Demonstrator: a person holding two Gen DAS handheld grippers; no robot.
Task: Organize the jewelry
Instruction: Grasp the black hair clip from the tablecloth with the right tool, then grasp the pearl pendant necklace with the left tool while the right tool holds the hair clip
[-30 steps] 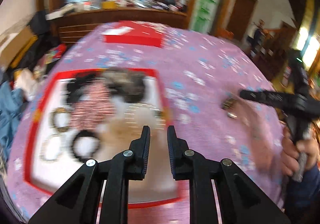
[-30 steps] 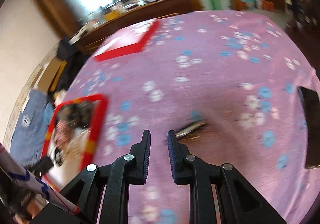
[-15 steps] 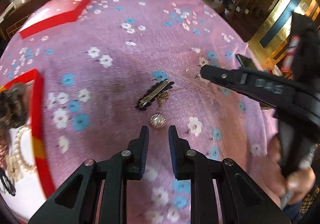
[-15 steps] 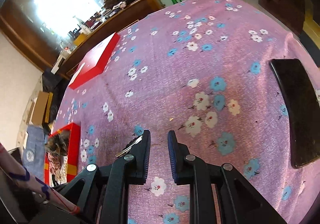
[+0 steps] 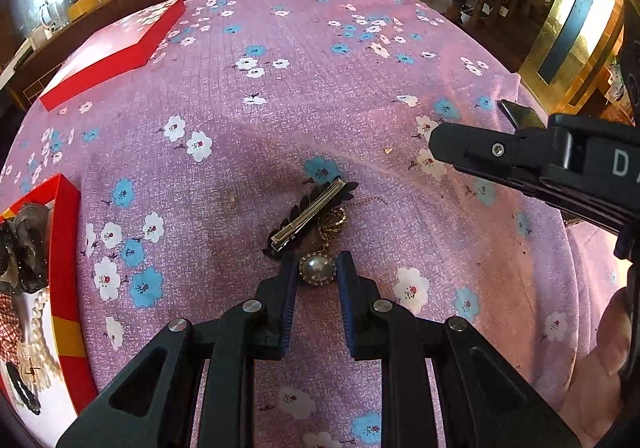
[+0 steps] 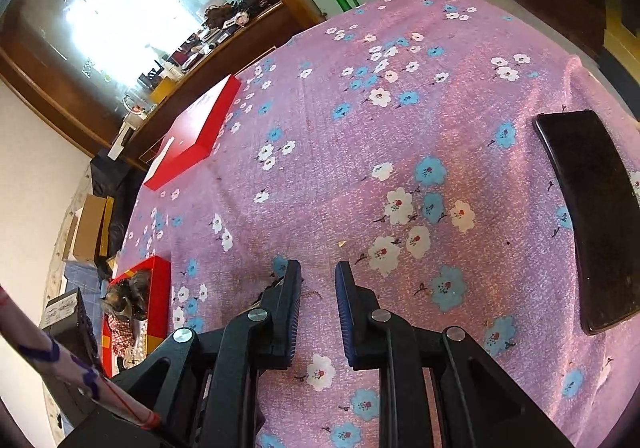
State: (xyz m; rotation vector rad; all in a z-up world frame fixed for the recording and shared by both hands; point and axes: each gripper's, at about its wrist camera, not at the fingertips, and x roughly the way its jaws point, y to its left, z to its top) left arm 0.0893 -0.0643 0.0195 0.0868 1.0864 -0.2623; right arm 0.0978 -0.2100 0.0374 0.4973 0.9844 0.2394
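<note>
Table, pink floral cloth [image 5: 280,119]: hair clip [image 5: 308,215], pearl pendant [image 5: 317,268], red lid [image 5: 116,47], red tray [image 5: 64,248], phone [image 6: 592,219].

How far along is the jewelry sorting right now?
Done: pearl strands and other pieces already lie in the red tray. In hand: the left gripper is open around the pearl pendant, not yet closed. Left: the pendant with its chain and the hair clip on the cloth. The right gripper is open and empty.

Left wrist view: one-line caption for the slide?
Open left gripper straddles a pearl pendant beside a hair clip on floral cloth.
</note>
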